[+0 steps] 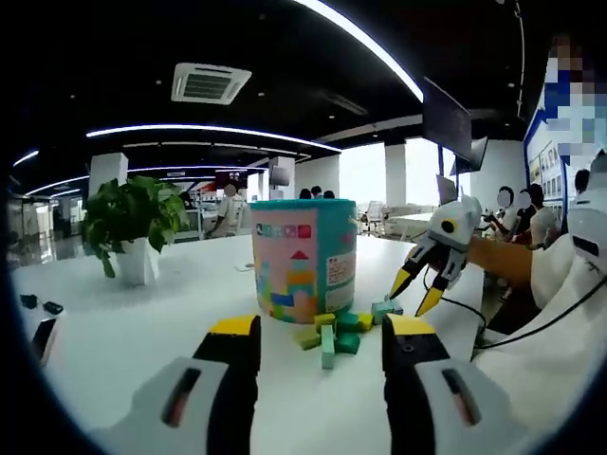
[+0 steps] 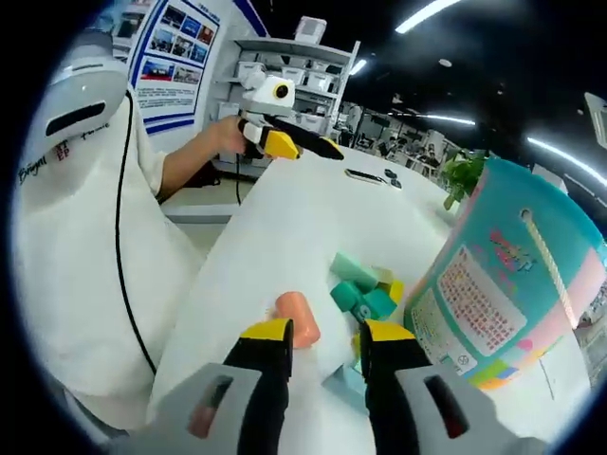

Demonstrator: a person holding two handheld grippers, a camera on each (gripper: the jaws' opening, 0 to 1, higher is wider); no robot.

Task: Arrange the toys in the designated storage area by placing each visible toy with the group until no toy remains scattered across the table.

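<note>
Both hand-held grippers over a white surface (image 1: 142,341); toys are building blocks, most gathered in a loose heap at the foot of a tall round toy tub (image 1: 303,258) printed with a block-tower picture. Left gripper view: left hand-held gripper (image 1: 321,334) low and near the heap, jaws spread with nothing between them, green and yellow blocks (image 1: 339,334) lying just beyond the tips; the right hand-held gripper (image 1: 424,287) shows to the right of the tub, jaws spread, empty as far as I can tell. Right gripper view: right hand-held gripper (image 2: 325,338) hovers with jaws apart over one salmon-pink cylinder block (image 2: 298,318), which lies a little apart from the teal and yellow blocks (image 2: 365,289) beside the tub (image 2: 507,275). Judgement: step in hand is picking up this pink stray and setting it with the group. To do it well: lower straight down so the jaws straddle the cylinder across its round sides, close gently since a round piece may roll or squirt out, lift clear of the surface, carry the short way towards the tub and release low so it does not bounce or scatter the heap. Keep the left one clear of that path. Writing: tub carries a white label panel (image 2: 467,301) with small print, too blurred to read; pink lettering above it, unreadable; wall posters (image 2: 169,57) far off, text not legible; no brand made out
</note>
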